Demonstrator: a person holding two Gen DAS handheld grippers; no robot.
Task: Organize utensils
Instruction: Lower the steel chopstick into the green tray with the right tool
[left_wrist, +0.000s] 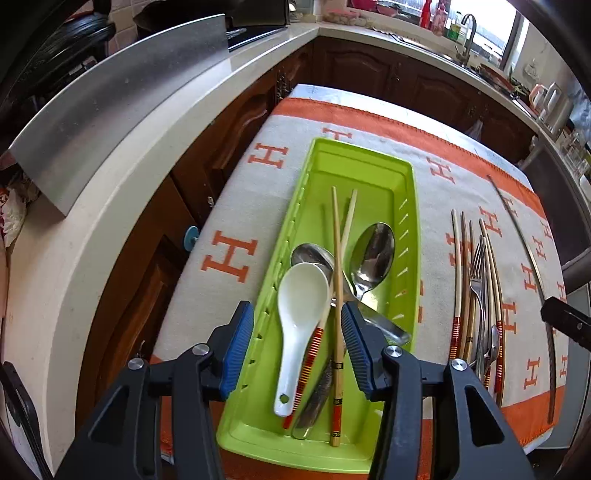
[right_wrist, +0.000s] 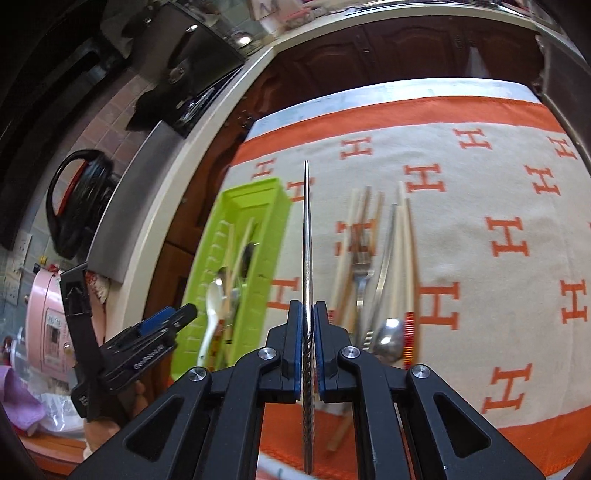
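Pale countertop (left_wrist: 110, 206) tops dark wooden cabinets (left_wrist: 369, 70).

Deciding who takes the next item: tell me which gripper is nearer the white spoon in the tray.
Left. The left gripper hangs right over the white spoon, jaws open astride it. The right gripper is off beside the green tray, shut on a metal chopstick.

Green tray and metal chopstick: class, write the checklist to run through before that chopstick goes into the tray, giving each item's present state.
1. Right gripper shut on the metal chopstick: ok.
2. Chopstick lifted off the cloth: ok.
3. Left gripper open, nothing pinched: ok.
4. Left gripper clear of the green tray: not ok, it hangs over the near end.
5. Free room at the tray's far end: ok.
6. Grip firmness: cannot tell.
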